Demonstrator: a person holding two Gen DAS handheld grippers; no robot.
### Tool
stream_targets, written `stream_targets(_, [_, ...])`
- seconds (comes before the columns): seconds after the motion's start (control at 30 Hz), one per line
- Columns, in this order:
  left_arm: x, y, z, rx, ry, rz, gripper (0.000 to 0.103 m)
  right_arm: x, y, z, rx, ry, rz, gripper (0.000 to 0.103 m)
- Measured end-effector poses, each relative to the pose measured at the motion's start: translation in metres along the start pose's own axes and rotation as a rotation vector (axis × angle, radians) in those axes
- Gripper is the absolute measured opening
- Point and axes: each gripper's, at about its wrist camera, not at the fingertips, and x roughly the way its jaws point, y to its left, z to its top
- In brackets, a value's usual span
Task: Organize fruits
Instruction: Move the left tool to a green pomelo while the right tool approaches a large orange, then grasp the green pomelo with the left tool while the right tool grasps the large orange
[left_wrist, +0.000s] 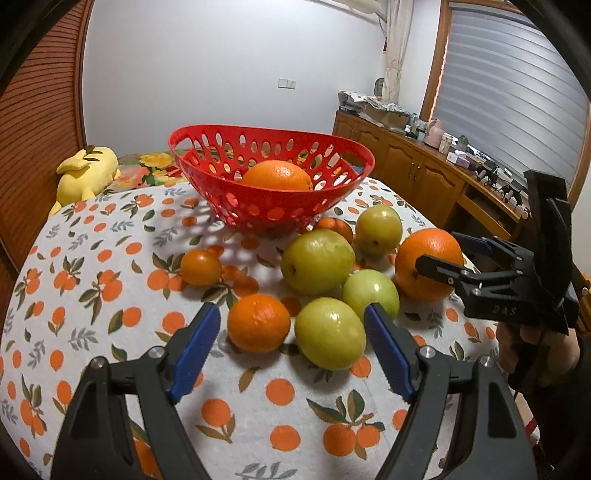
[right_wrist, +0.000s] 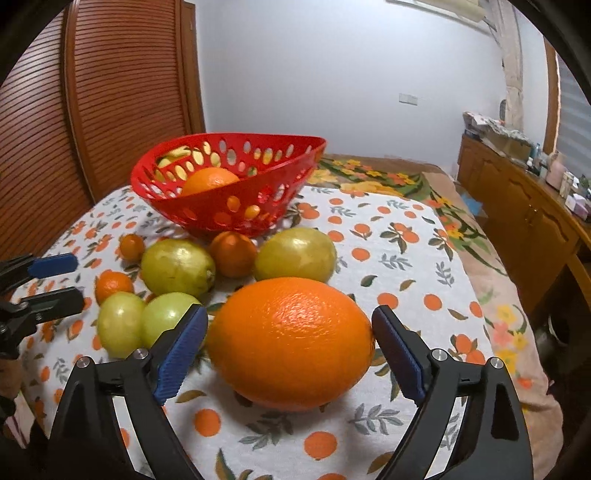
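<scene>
A red perforated basket (left_wrist: 207, 146) stands at the back of the table and holds one orange (left_wrist: 277, 175); it also shows in the right wrist view (right_wrist: 207, 142). Several green fruits and small oranges lie in front of it. My left gripper (left_wrist: 291, 341) is open just in front of a small orange (left_wrist: 258, 322) and a green fruit (left_wrist: 330, 333), touching neither. My right gripper (right_wrist: 290, 349) is open around a big orange (right_wrist: 291, 341) that rests on the cloth; its pads (right_wrist: 397, 356) sit at the orange's sides. The right gripper also shows in the left wrist view (left_wrist: 441, 254).
The table has an orange-print cloth (left_wrist: 92, 295). A yellow plush toy (left_wrist: 86, 168) lies behind it on the left. A wooden cabinet (left_wrist: 424, 173) with clutter runs along the right wall. A floral blanket (right_wrist: 406, 184) lies beyond the table.
</scene>
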Motion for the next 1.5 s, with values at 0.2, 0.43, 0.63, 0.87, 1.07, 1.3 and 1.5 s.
stream_targets(0.2, [0.001,-0.001,-0.003,-0.005,0.001,-0.006,0.080,0.002,-0.003,-0.001,0.008,0.005,0.017,0.097])
stream_targets(0.43, [0.005,0.000,-0.007,-0.010,0.007,-0.006,0.080,0.011,-0.003,-0.005,0.021,0.048,0.042,0.100])
stream_targets(0.63, [0.007,-0.003,-0.011,-0.003,0.011,-0.009,0.080,0.012,-0.007,-0.007,0.044,0.055,0.056,0.101])
stream_targets(0.87, [0.008,-0.012,-0.013,0.015,0.009,-0.029,0.074,0.002,-0.016,-0.014,0.097,0.042,0.085,0.100])
stream_targets(1.07, [0.008,-0.013,-0.012,-0.002,0.007,-0.038,0.057,-0.006,-0.013,-0.021,0.087,0.026,0.076,0.099])
stream_targets(1.3, [0.014,-0.019,-0.018,0.014,0.029,-0.046,0.050,-0.015,-0.007,-0.030,0.052,0.007,0.065,0.099])
stream_targets(1.5, [0.027,-0.023,-0.020,0.005,0.073,-0.037,0.053,-0.012,-0.006,-0.032,0.041,-0.006,0.064,0.100])
